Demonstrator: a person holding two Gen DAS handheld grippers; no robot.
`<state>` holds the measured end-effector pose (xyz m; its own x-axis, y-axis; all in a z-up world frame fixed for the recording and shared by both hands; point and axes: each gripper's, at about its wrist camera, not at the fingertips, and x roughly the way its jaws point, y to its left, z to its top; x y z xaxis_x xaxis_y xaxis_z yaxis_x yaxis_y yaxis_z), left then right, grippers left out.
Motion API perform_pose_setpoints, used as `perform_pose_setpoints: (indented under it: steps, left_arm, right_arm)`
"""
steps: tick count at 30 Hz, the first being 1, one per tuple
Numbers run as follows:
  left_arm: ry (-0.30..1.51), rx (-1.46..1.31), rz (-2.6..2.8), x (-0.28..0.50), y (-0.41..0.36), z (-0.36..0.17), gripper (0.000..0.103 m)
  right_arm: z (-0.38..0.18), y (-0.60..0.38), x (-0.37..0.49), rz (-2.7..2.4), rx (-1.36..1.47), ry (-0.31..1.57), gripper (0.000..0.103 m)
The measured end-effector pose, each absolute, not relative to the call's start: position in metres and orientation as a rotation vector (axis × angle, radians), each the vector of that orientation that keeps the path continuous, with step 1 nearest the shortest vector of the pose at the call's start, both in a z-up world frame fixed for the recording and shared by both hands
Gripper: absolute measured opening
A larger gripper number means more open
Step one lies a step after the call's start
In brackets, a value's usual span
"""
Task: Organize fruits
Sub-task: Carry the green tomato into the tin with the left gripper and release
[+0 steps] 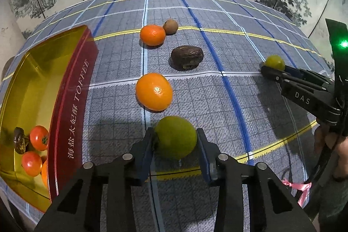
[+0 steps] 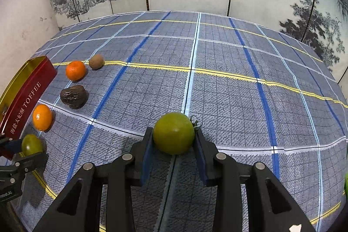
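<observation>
- Two green fruits are each clamped in a pair of tongs on the checked tablecloth [image 2: 239, 84].
- The left gripper [image 1: 175, 141] presses its blue pads against the nearer green fruit [image 1: 175, 137], just beside the red toffee tin [image 1: 72, 110].
- The right gripper [image 2: 173, 136] is closed on the other green fruit [image 2: 173, 133], well apart from the tin.
- Loose on the cloth lie two oranges [image 1: 154, 91], a dark wrinkled fruit [image 1: 187, 57] and a brown one [image 1: 170, 26].
- Inside the tin sit two red tomatoes [image 1: 39, 138].
</observation>
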<state>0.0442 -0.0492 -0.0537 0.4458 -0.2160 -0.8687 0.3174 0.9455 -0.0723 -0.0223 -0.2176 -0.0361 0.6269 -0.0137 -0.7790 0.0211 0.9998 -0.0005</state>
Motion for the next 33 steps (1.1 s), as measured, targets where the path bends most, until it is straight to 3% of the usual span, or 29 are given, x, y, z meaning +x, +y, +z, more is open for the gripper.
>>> perform_pose_setpoints:
  steps: [19, 33]
  left_arm:
    - [0.985, 0.107, -0.309, 0.041, -0.032, -0.021, 0.038]
    - [0.892, 0.102, -0.13, 0.079, 0.041, 0.007, 0.038]
  right_arm:
    - [-0.036, -0.218, -0.022, -0.022, 0.006, 0.893, 0.033]
    - [-0.036, -0.218, -0.022, -0.022, 0.006, 0.893, 0.033]
